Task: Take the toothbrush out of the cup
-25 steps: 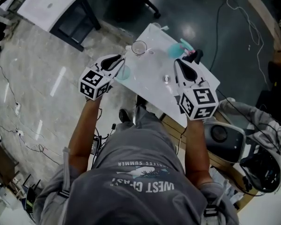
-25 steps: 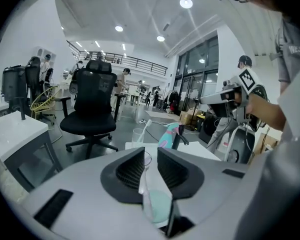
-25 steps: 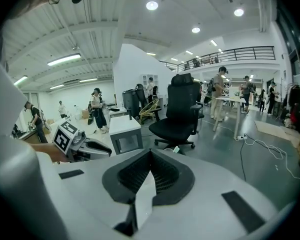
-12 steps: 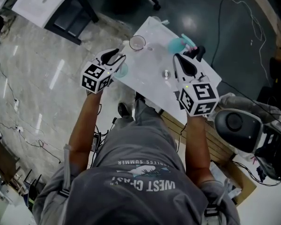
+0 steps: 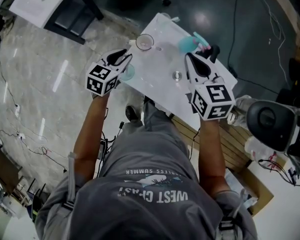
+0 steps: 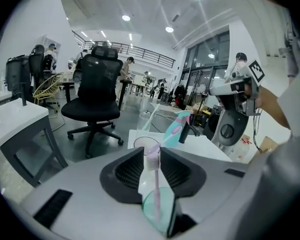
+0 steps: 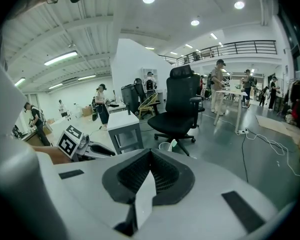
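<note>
A teal cup (image 5: 128, 74) stands at the white table's (image 5: 160, 69) near left edge. A pale lilac toothbrush (image 6: 153, 164) stands upright in the cup (image 6: 157, 211). My left gripper (image 5: 125, 55) hovers over the cup. Its jaws are closing, and the brush head stands between the tips (image 6: 152, 151) with thin slits on both sides. My right gripper (image 5: 189, 59) hangs above the table's right side. In the right gripper view its jaw tips (image 7: 149, 154) meet with nothing between them.
A clear cup (image 5: 144, 42) stands farther back on the table, beyond the left jaws (image 6: 146, 143). A second teal cup (image 5: 186, 45) with a pink brush lies beside the right gripper. A small round piece (image 5: 177, 75) lies mid-table. A black office chair (image 6: 92, 96) stands beyond.
Both grippers keep nearly the same places over the table; the head view has shifted a little. The teal cup stays under the left gripper.
</note>
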A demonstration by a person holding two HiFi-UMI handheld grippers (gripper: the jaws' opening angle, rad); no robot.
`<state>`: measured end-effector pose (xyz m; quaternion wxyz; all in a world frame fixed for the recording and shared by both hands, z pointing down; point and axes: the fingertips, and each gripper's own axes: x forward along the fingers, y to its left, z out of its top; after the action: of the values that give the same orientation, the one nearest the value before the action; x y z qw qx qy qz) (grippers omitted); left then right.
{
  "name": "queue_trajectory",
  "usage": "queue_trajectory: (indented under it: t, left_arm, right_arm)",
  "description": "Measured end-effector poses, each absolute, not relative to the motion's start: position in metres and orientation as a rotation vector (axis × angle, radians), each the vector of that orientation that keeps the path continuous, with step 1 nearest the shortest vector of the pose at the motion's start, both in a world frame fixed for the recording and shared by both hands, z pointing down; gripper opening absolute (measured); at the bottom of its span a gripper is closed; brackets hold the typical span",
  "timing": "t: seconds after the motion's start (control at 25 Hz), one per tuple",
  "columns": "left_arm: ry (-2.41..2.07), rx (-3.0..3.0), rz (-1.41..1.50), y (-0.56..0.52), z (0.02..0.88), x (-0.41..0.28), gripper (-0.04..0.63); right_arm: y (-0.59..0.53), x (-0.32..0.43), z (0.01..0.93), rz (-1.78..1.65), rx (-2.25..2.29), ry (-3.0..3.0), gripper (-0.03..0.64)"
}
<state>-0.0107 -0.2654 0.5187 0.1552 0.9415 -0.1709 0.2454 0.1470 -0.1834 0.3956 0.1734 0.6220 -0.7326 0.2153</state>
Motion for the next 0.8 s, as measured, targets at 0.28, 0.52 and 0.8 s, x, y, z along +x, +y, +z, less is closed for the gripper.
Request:
queue_trajectory:
  t: [0.28,0.52,0.8]
  left_arm:
    - [-0.502,2.710,0.668,-0.266,0.510,-0.011,0.060]
    - [-0.518,2.735,0.623,-0.266,0.495,-0.012,0.057]
    - [-0.531,2.773,0.558,-0.269,0.467,-0.013,0.057]
  right_arm:
    - [-0.184,0.146,0.396,0.607,1.761,-2.079,0.012]
    - [-0.181,0.144,0.396,0.604,1.763,-2.077,0.012]
    - [-0.180,0.141,0.392,0.596,1.769,-2.079,0.012]
